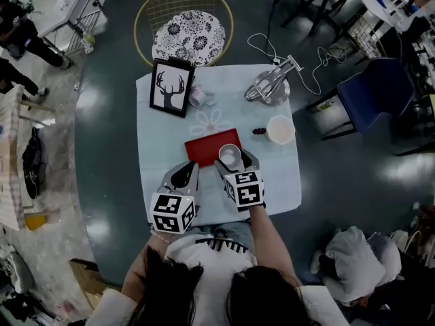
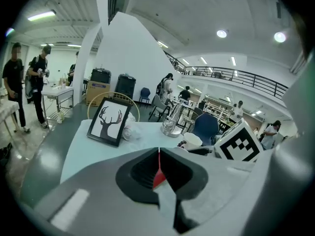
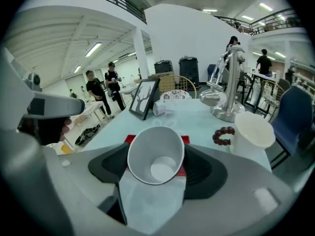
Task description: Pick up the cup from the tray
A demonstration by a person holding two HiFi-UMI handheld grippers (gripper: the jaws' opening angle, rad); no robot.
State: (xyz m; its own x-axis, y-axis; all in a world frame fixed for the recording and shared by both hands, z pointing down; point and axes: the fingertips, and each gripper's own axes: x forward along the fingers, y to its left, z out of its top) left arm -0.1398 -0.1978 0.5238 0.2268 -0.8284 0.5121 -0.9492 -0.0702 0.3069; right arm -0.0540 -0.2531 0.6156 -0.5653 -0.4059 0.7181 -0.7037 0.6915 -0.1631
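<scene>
My right gripper (image 3: 157, 172) is clamped on the paper cup (image 3: 156, 151). In the right gripper view the white cup sits mouth-up between the two dark pads (image 3: 106, 168), its wall touching one on each side, and I can see down to its empty bottom. I judge the hold is taken across the sides so that the thin wall is squeezed evenly and the cup does not tip.

My left gripper (image 2: 158, 173) is closed on nothing. Its jaws meet along a seam, with only a sliver of red showing through. In the head view it sits just beside the right one at the near edge of the table (image 1: 153, 161), likely parked there because one gripper is enough for a light cup.

The cup is at the near right corner of the red tray (image 1: 204, 147), and red shows on either side of it. I cannot tell whether its base rests on the tray or has cleared it.

The tray lies mid-table on a pale blue cloth. To its right stands a white mug (image 1: 280, 129), with a string of dark beads (image 1: 259, 131) just beside it. Farther back are a framed deer picture (image 1: 171, 87), propped upright, and a metal stand (image 1: 270, 85). Both are well apart from the cup, so a straight lift should meet nothing. The mug is the nearest thing to avoid.
</scene>
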